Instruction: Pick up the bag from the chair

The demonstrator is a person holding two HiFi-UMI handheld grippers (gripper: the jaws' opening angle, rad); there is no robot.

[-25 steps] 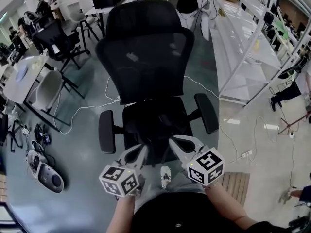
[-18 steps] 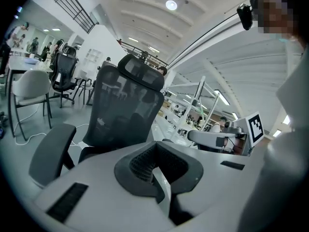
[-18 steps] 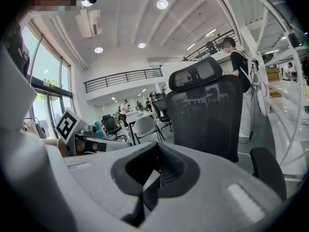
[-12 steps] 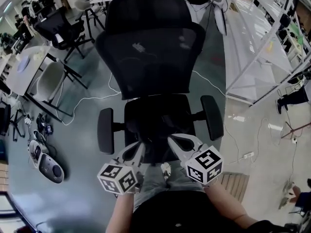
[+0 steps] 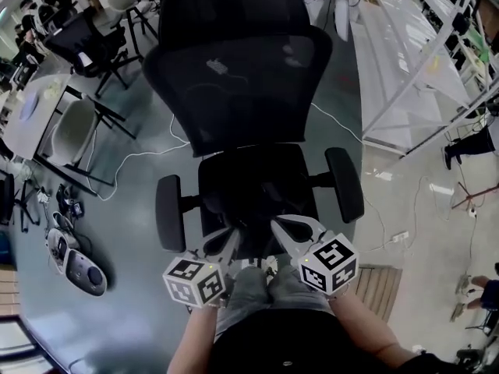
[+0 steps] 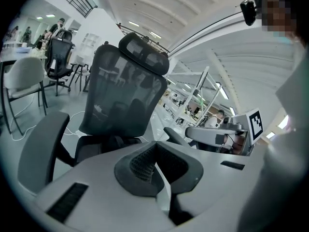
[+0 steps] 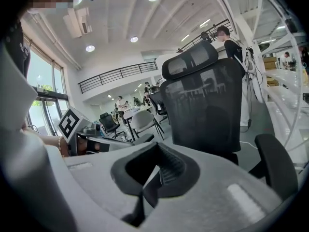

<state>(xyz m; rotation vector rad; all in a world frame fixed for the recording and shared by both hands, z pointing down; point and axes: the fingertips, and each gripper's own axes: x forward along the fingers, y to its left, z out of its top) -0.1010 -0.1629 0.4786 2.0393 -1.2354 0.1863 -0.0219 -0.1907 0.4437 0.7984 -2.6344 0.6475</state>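
A black mesh-backed office chair [image 5: 242, 92] stands right in front of me, with its seat [image 5: 253, 181] just beyond both grippers. Something dark and lumpy lies on the seat [image 6: 108, 141], but I cannot tell it apart from the black cushion as a bag. My left gripper [image 5: 228, 238] hovers at the seat's front edge, jaws closed with nothing between them [image 6: 155, 148]. Beside it, my right gripper [image 5: 278, 227] points at the seat in the same way, its jaws also together and empty [image 7: 157, 148]. Each gripper shows in the other's view: the right one [image 6: 217, 134] and the left one [image 7: 96, 141].
The armrests [image 5: 169, 213] [image 5: 345, 184] flank the seat. White cables [image 5: 148, 154] trail over the grey floor. A white table [image 5: 31, 123] with chairs stands at the left, white shelving [image 5: 405, 76] at the right, and floor devices [image 5: 74, 263] at the lower left. A person [image 7: 231, 47] stands behind the chair.
Both grippers have sunk a little and moved closer to the seat's front edge. The chair looks nearer. The jaws have stayed closed.
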